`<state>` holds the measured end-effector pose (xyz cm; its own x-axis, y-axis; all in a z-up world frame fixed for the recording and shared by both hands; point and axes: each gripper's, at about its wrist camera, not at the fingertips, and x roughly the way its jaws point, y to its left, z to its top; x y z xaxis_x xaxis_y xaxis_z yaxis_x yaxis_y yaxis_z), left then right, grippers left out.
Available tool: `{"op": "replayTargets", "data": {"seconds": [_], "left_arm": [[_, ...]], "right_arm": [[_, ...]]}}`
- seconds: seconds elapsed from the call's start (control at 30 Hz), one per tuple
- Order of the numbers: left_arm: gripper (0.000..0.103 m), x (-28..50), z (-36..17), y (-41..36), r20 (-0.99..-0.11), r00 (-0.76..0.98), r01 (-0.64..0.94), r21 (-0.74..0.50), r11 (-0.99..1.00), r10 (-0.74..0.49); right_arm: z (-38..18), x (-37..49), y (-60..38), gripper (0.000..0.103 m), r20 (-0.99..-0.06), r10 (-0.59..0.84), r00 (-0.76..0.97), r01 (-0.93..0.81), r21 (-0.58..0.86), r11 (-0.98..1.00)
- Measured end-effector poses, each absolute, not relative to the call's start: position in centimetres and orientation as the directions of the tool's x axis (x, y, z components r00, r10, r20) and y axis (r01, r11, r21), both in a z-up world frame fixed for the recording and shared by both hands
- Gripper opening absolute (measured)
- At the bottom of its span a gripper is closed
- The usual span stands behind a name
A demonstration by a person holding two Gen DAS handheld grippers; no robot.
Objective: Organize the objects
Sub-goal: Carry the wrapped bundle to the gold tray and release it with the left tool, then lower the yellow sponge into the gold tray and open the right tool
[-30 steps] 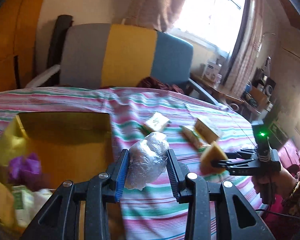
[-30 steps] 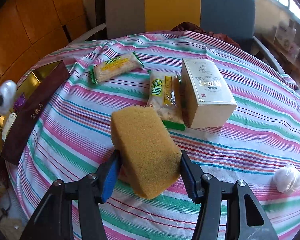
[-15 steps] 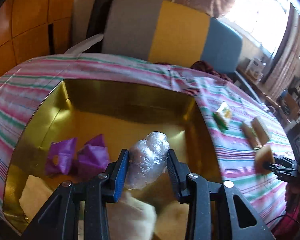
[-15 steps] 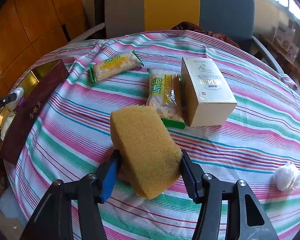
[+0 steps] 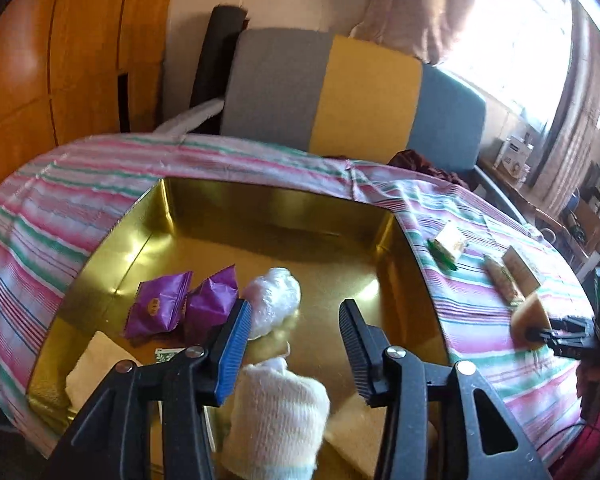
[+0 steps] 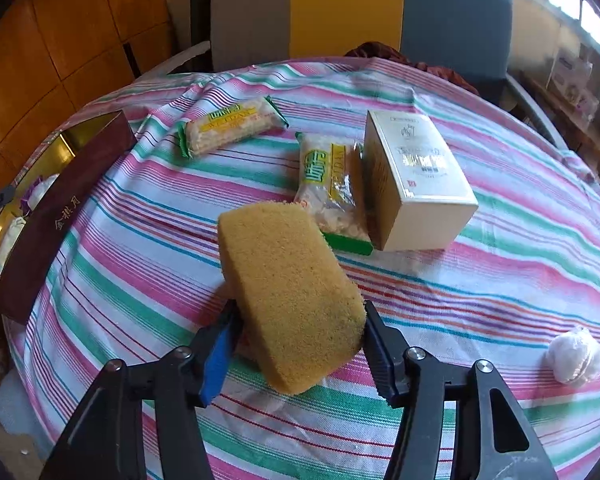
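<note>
My left gripper (image 5: 294,322) hangs over the gold box (image 5: 260,208), jaws opening; the plastic-wrapped ball (image 5: 274,300) lies against the blue left pad, clear of the right one. Beside it in the box sit two purple packets (image 5: 180,306), with a white knit roll (image 5: 276,404) nearer the camera. My right gripper (image 6: 296,334) is clamped on the yellow sponge (image 6: 288,296), held above the striped desk (image 6: 500,280). On the desk: two snack packs (image 6: 230,126), one of them touching a white carton (image 6: 416,180), and a second wrapped ball (image 6: 576,354) well apart at right.
</note>
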<state>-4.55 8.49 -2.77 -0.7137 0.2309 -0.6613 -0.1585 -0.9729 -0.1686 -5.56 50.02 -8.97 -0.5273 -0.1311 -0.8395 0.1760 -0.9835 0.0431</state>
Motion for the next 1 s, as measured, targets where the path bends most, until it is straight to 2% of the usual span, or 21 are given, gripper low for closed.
{"op": "replayTargets", "data": {"seconds": [0.13,0.3,0.4,0.6,0.77,1.0], "left_arm": [[0.046,-3.3,-2.2,8.7,-0.643,-0.722,-0.200,-0.159,-0.967,0.255],[0.046,-2.4,-1.8,8.0,-0.628,-0.730,-0.216,-0.158,-0.963,0.267],[0.046,-1.9,-1.8,7.4,-0.620,-0.735,-0.210,-0.177,-0.962,0.275],[0.046,-1.3,-2.4,6.0,-0.624,-0.729,-0.194,-0.204,-0.959,0.281],[0.046,-0.9,-2.6,4.7,-0.624,-0.728,-0.188,-0.215,-0.958,0.283],[0.046,-0.4,-2.9,2.7,-0.625,-0.729,-0.165,-0.237,-0.958,0.280]], "right_arm": [[-8.0,-5.4,50.1,0.057,-0.819,-0.158,-0.551,0.164,0.079,-0.983],[-6.0,-4.6,48.8,0.057,-0.779,-0.270,-0.566,0.144,0.229,-0.963],[-4.9,-4.2,46.0,0.057,-0.759,-0.328,-0.563,0.163,0.288,-0.944],[-2.3,-4.2,38.0,0.057,-0.722,-0.411,-0.556,0.264,0.315,-0.911],[-0.5,-4.9,30.6,0.057,-0.719,-0.406,-0.564,0.342,0.244,-0.908],[-1.5,-7.1,23.3,0.057,-0.770,-0.335,-0.543,0.333,0.169,-0.928]]}}
